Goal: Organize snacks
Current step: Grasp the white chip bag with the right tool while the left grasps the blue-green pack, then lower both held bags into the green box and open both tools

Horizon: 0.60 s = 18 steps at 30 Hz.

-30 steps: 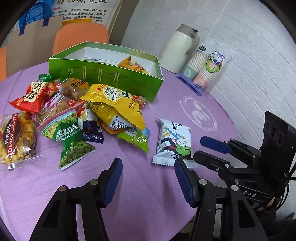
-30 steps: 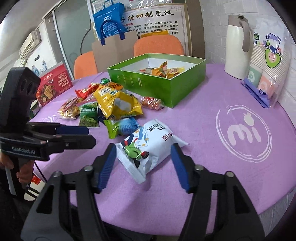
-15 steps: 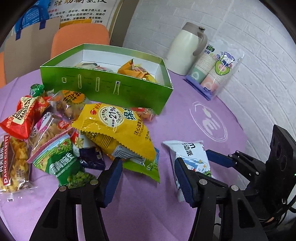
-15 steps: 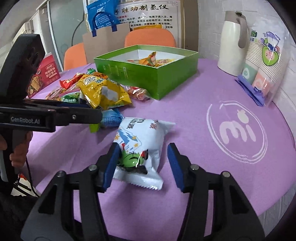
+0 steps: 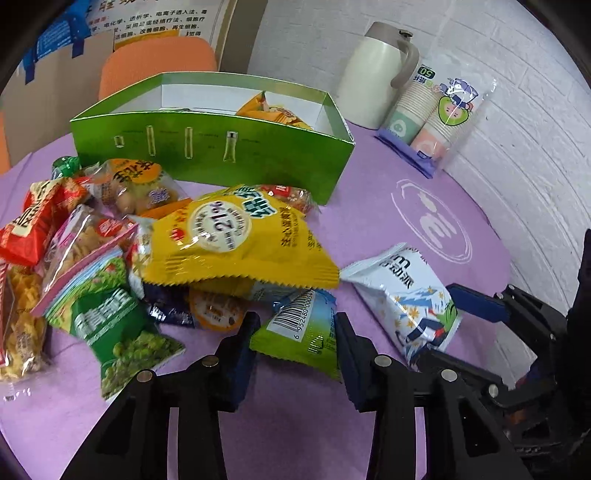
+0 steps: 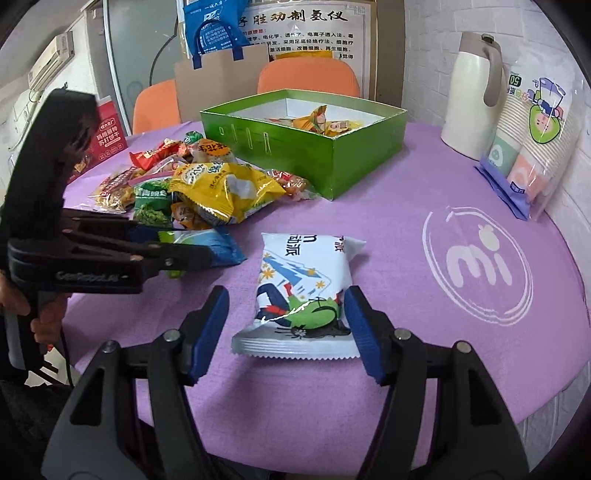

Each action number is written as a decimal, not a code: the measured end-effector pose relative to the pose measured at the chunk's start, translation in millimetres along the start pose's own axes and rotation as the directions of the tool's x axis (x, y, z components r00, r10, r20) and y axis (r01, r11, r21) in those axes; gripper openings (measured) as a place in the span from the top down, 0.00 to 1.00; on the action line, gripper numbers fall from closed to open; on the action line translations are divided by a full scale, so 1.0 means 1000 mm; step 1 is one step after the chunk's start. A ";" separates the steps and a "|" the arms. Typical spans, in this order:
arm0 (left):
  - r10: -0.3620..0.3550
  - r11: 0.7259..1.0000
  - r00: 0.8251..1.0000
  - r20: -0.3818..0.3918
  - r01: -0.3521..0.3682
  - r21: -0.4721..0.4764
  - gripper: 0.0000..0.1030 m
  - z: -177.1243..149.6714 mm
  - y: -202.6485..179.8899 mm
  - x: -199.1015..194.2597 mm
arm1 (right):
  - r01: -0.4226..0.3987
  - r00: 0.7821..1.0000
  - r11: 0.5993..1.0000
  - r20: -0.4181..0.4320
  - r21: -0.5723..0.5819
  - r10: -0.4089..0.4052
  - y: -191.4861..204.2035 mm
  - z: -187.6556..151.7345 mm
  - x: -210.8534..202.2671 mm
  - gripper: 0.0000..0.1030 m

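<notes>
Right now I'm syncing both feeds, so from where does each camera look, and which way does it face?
Left wrist: on the left gripper, facing the green-blue packet and green box; its open fingers show, and the right gripper.
Right wrist: on the right gripper, facing the white packet; its open fingers show, and the left gripper.
Shared: both packets, box, thermos.

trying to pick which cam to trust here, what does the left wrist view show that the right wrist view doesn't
Only the left wrist view shows the barcode on the green packet between the left gripper's open jaws, and the clear pink-edged bag in the pile.

Only the right wrist view shows the red box at the table's far edge, the blue tote bag and the wall air conditioner.

Both show the white cartoon packet between the right gripper's open jaws, the green box, yellow bag and thermos.
</notes>
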State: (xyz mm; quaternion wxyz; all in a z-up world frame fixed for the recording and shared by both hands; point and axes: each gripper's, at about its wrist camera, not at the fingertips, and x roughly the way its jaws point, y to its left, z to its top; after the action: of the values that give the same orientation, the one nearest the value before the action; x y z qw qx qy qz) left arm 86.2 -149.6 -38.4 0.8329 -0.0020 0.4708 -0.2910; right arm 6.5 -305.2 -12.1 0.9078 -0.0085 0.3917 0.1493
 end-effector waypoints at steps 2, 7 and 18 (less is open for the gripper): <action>0.003 1.000 1.000 0.007 -0.003 -0.017 0.60 -0.013 0.005 -0.011 | 0.002 1.000 1.000 0.003 -0.007 -0.002 0.000 0.000 0.002 0.33; 0.006 1.000 1.000 0.014 -0.006 -0.028 0.52 -0.022 0.007 -0.020 | 0.042 0.999 0.999 -0.019 0.016 -0.042 -0.005 0.002 0.010 0.33; 0.032 0.999 0.999 0.027 -0.032 0.009 0.62 -0.021 0.005 -0.015 | 0.007 1.000 0.998 -0.024 0.061 -0.005 -0.014 -0.001 0.014 0.46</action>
State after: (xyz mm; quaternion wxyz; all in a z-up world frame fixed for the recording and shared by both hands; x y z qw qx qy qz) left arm 66.5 -132.9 -39.9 0.8438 0.0057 0.4580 -0.2797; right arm 18.8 -314.9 -24.4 0.9034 0.0163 0.4069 0.1344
